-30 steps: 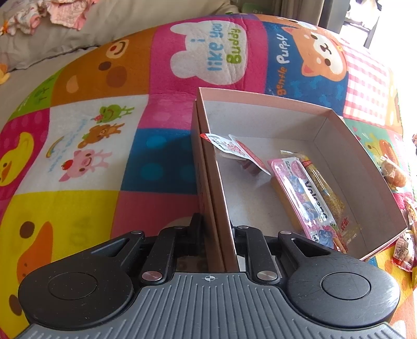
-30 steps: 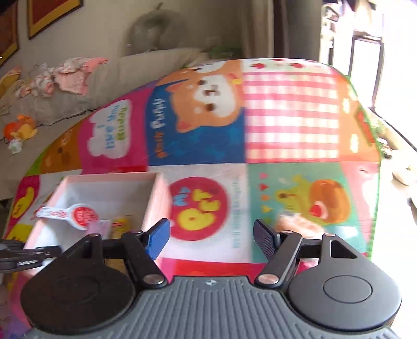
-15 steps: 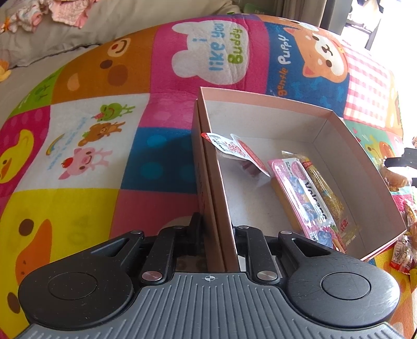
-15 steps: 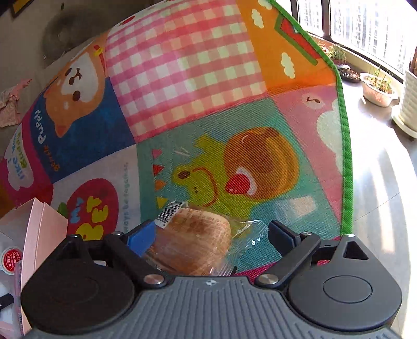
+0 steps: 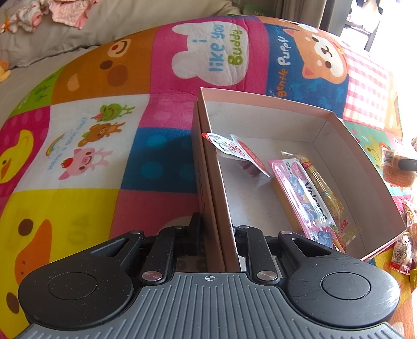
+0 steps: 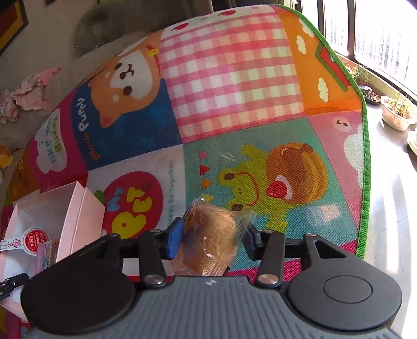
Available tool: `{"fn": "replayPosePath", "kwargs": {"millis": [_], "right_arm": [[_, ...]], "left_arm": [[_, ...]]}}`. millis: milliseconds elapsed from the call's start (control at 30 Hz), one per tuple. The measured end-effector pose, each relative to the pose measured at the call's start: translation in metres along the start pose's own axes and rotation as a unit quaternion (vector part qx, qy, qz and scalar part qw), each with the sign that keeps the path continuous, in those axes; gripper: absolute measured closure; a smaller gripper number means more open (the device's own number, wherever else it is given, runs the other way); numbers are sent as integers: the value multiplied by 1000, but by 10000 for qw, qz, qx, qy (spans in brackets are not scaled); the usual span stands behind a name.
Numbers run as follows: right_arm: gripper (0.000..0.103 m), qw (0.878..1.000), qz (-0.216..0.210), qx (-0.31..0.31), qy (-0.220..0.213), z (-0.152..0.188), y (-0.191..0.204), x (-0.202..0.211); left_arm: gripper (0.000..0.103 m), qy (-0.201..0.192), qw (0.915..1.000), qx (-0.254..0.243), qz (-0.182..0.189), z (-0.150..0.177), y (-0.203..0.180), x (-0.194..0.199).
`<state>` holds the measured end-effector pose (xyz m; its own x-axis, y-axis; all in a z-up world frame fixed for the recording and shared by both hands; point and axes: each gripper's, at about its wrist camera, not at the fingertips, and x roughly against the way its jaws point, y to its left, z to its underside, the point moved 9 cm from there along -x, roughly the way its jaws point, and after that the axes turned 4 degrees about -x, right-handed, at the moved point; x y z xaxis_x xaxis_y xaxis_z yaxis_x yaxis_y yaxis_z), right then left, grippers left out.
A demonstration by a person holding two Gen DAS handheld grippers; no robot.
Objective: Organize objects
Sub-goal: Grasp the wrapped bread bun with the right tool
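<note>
The pink box (image 5: 336,125) is being pinned by its wall in the closed left gripper (image 5: 216,234), apparently for steadiness, while a wrapped pastry (image 6: 211,234) is being held clamped above the mat (image 6: 234,91) by the right gripper (image 6: 212,238).

Patchwork cartoon play mat (image 6: 234,86), potted plants (image 6: 396,114) by window, crumpled clothes (image 5: 67,10)

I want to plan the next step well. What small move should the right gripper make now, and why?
Probably carry the wrapped bun leftward, over the pink box. The right gripper has its jaws closed on the bun above the play mat, and the left gripper is clamped on the box wall, holding it steady. Other snack packets already lie inside, with bare floor beside them.
</note>
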<state>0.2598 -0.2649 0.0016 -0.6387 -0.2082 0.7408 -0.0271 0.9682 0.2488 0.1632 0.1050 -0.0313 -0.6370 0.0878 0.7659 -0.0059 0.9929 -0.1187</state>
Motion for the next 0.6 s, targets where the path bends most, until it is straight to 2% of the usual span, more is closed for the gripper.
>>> {"fn": "replayPosePath", "kwargs": {"millis": [133, 400, 500, 567, 600], "right_arm": [[69, 9995, 50, 309, -11, 12, 19, 22], [68, 9954, 57, 940, -169, 30, 52, 51], [56, 9942, 113, 1046, -233, 29, 54, 50], [36, 9939, 131, 1072, -242, 28, 53, 46], [33, 9938, 145, 1078, -233, 28, 51, 43]], "left_arm": [[85, -30, 10000, 15, 4, 1, 0, 0], [85, -28, 10000, 13, 6, 1, 0, 0], [85, -30, 10000, 14, 6, 1, 0, 0], [85, -29, 10000, 12, 2, 1, 0, 0], [85, -26, 10000, 8, 3, 1, 0, 0]]}}
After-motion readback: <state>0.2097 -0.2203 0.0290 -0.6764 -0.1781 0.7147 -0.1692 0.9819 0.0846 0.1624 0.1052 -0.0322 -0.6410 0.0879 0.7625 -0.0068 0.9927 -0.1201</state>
